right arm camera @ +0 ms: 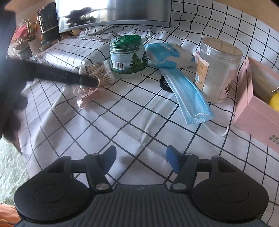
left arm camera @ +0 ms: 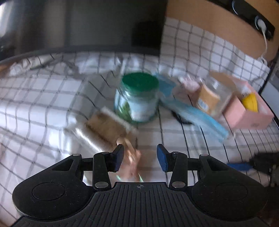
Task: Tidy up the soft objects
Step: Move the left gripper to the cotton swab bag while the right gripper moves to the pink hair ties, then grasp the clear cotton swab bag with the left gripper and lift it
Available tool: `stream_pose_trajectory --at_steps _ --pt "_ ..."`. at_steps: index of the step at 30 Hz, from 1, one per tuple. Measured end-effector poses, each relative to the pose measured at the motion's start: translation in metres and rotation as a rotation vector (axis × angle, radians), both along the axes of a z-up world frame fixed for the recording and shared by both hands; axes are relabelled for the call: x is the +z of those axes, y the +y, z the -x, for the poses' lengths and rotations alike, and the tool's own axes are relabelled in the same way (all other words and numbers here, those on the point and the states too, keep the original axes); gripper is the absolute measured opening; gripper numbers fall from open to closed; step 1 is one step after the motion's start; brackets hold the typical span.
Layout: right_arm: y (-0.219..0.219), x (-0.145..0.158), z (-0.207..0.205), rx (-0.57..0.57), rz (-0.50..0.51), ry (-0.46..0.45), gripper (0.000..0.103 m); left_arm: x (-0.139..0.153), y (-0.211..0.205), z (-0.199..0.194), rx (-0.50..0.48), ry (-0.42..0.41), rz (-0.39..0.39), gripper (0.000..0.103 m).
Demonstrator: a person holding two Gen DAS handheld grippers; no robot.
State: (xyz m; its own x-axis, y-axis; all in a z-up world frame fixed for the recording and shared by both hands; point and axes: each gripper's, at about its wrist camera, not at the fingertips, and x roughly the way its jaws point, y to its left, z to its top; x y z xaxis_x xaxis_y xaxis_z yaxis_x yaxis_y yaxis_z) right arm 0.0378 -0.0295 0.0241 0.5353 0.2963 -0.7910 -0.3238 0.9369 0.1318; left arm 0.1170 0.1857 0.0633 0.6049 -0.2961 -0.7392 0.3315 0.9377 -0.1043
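Observation:
A stack of blue face masks [right arm camera: 189, 97] lies on the checked cloth beside a blue-and-white soft pack [right arm camera: 170, 55]. A pink ribbon [right arm camera: 87, 96] lies next to a pack of cotton swabs [right arm camera: 97, 71]. My left gripper [left arm camera: 140, 157] is open just above the ribbon [left arm camera: 133, 162], with the swab pack [left arm camera: 108, 129] ahead; its view is blurred. In the right wrist view the left gripper [right arm camera: 90, 82] reaches down onto the ribbon. My right gripper [right arm camera: 141, 158] is open and empty over bare cloth, short of the masks [left arm camera: 197, 115].
A green-lidded jar [right arm camera: 128, 54] stands mid-table, also in the left wrist view [left arm camera: 137, 97]. A clear jar [right arm camera: 218, 69] and a pink box [right arm camera: 252, 108] holding a yellow item stand at right. A black hair tie [right arm camera: 164, 85] lies by the masks. A monitor [right arm camera: 113, 12] stands behind.

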Motion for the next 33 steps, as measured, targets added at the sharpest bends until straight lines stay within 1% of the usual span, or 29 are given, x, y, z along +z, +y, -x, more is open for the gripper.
stream_pose_trajectory --at_steps 3,5,7,10,11,13,15,16,18,20,22,26,27,29,31,33 --pt "-0.005 -0.001 0.000 -0.018 -0.060 0.013 0.075 0.008 0.008 -0.024 0.001 0.004 -0.007 0.046" --pt "-0.009 -0.001 -0.003 -0.037 -0.117 0.036 0.084 0.008 0.014 -0.041 -0.001 0.015 -0.019 0.046" --pt "-0.012 0.000 -0.008 -0.057 -0.155 0.070 0.088 0.008 0.022 -0.056 0.018 0.033 -0.018 0.046" --pt "-0.012 0.003 -0.019 -0.095 -0.169 0.125 0.088 0.007 0.033 -0.070 0.014 0.051 -0.010 0.046" --pt "-0.011 0.005 -0.021 -0.111 -0.182 0.124 0.087 0.006 0.037 -0.075 0.003 0.064 0.002 0.046" --pt "-0.004 0.012 -0.022 -0.121 -0.189 0.070 0.085 0.003 0.042 -0.085 -0.015 0.105 0.047 0.046" --pt "0.013 0.020 -0.025 -0.101 -0.144 0.006 0.081 -0.002 0.049 -0.094 -0.025 0.153 0.106 0.046" --pt "0.026 0.025 -0.027 -0.079 -0.116 -0.025 0.078 -0.004 0.052 -0.099 -0.028 0.169 0.121 0.046" --pt "0.054 0.029 -0.035 -0.040 -0.068 -0.067 0.070 -0.009 0.057 -0.109 -0.037 0.192 0.126 0.046" --pt "0.079 0.028 -0.047 -0.033 -0.019 -0.077 0.044 -0.013 0.058 -0.115 -0.060 0.207 0.119 0.046" --pt "0.098 0.024 -0.061 -0.053 -0.011 -0.069 0.037 -0.015 0.059 -0.121 -0.098 0.231 0.119 0.045" --pt "0.117 0.017 -0.078 -0.082 -0.036 -0.060 0.034 -0.022 0.063 -0.131 -0.152 0.299 0.136 0.045" --pt "0.120 0.015 -0.081 -0.084 -0.035 -0.053 0.033 -0.025 0.065 -0.133 -0.157 0.322 0.151 0.044" --pt "0.123 0.008 -0.088 -0.096 -0.028 -0.030 0.028 -0.028 0.070 -0.137 -0.168 0.351 0.194 0.043" --pt "0.121 0.002 -0.091 -0.104 -0.038 -0.004 0.026 -0.031 0.074 -0.139 -0.179 0.384 0.230 0.044" --pt "0.120 -0.002 -0.090 -0.108 -0.044 0.003 0.025 -0.032 0.077 -0.140 -0.194 0.402 0.246 0.043"
